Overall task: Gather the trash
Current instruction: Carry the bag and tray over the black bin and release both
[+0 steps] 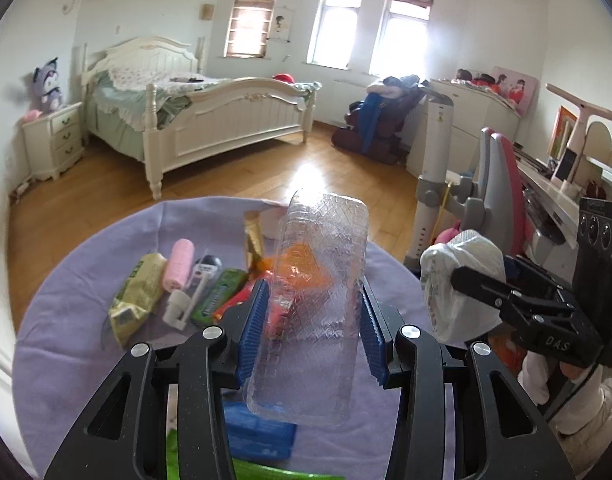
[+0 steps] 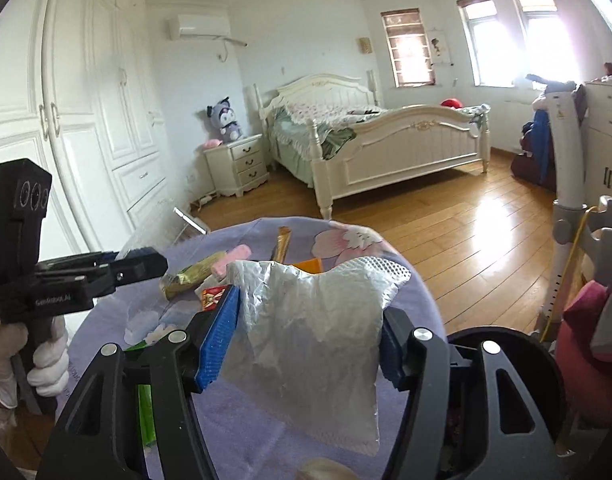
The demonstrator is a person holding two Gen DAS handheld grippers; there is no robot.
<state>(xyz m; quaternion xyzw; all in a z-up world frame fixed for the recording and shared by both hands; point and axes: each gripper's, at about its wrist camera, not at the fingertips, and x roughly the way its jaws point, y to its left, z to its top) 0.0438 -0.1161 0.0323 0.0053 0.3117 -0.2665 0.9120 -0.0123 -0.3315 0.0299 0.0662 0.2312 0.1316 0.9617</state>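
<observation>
Here a round table [image 1: 65, 280] draped in a lilac cloth fills the lower part of both views, with a white bed [image 1: 209, 120] and wood floor behind it. Above the cloth the left gripper [image 1: 312, 322] is clamped on a clear, diamond-textured plastic tray [image 1: 318, 300]: both blue pads [image 1: 251, 328] press its long sides, the jaws roughly half apart, and the tray stands nearly upright, lifted off the table. Beside it to the right, the right gripper [image 2: 306, 332] is clamped on a crumpled silvery bag [image 2: 314, 332], its pads squeezing the bag's sides at a middling gap; the bag hangs below the fingers and its top bulges above them, also clear of the cloth. In the left view the same bag [image 1: 458, 280] shows as a white bundle in the other tool's black jaws. A gloved hand [image 2: 45, 364] grips the left tool's handle at the left edge of the right view. Smaller litter lies on the cloth past the tray: a yellow-green packet [image 1: 137, 300], a pink roll [image 1: 179, 264], a small white applicator [image 1: 183, 304], a green gum pack [image 1: 219, 298], a gold stick wrapper [image 1: 253, 240], and a red wrapper [image 2: 211, 296] just beside the right gripper's left pad.
</observation>
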